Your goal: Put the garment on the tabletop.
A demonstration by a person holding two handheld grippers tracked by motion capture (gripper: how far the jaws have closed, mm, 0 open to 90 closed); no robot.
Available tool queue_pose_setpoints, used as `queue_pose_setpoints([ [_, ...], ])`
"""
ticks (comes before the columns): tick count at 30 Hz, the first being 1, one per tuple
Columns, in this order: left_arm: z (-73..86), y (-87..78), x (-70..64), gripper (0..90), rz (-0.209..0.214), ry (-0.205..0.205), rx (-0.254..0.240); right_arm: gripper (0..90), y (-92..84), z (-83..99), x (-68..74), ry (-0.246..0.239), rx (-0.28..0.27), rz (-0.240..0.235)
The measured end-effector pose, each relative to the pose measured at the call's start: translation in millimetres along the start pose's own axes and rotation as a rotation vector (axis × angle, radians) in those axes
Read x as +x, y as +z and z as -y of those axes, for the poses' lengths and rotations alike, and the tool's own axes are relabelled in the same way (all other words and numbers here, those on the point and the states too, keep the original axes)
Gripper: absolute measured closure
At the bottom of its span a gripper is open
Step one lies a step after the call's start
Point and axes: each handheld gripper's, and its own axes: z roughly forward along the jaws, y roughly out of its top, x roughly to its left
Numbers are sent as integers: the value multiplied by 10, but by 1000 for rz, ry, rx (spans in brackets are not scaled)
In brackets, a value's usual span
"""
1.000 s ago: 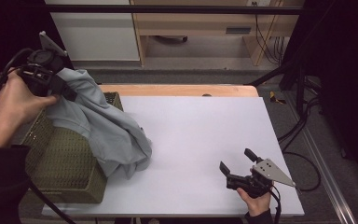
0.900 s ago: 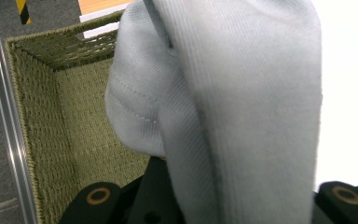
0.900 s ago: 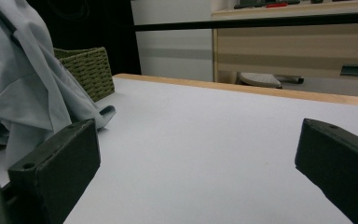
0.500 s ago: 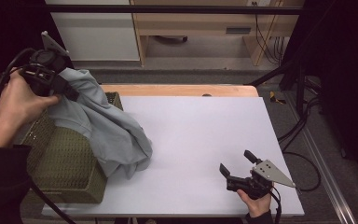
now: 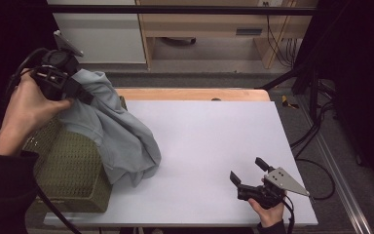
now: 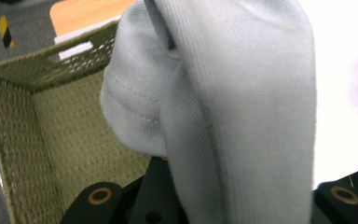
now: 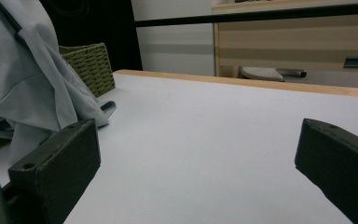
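Since a second ago the left gripper (image 5: 80,92) has carried its bunched hold a little toward the table's middle, jaws clamped on the pale grey-blue knit garment (image 5: 119,139), which drapes from the woven olive-green basket (image 5: 70,178) onto the white tabletop (image 5: 214,141). I'd lift higher so the hem clears the basket rim. The right gripper (image 5: 247,171) rests with jaws apart near the front edge.
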Motion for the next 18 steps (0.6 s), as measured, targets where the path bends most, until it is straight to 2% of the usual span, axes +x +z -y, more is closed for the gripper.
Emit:
queue_pose_setpoints([
  [2,-7,-5,-43,836,3,12,-3,3,11,5,3,-1,1,1],
  [4,-39,-27,-199,838,10,43,-17,3,17,15,7,-5,3,-2],
  [6,-49,-30,-239,839,13,48,-21,3,17,17,15,-1,14,-1],
  [15,-176,-68,-712,841,44,175,-42,3,-10,-1,2,-9,-4,-11],
  [16,-196,-74,-805,841,53,200,-47,3,-16,-4,1,-5,-1,-9],
  [18,-204,-77,-853,841,56,207,-53,3,-21,-7,2,0,1,-7],
])
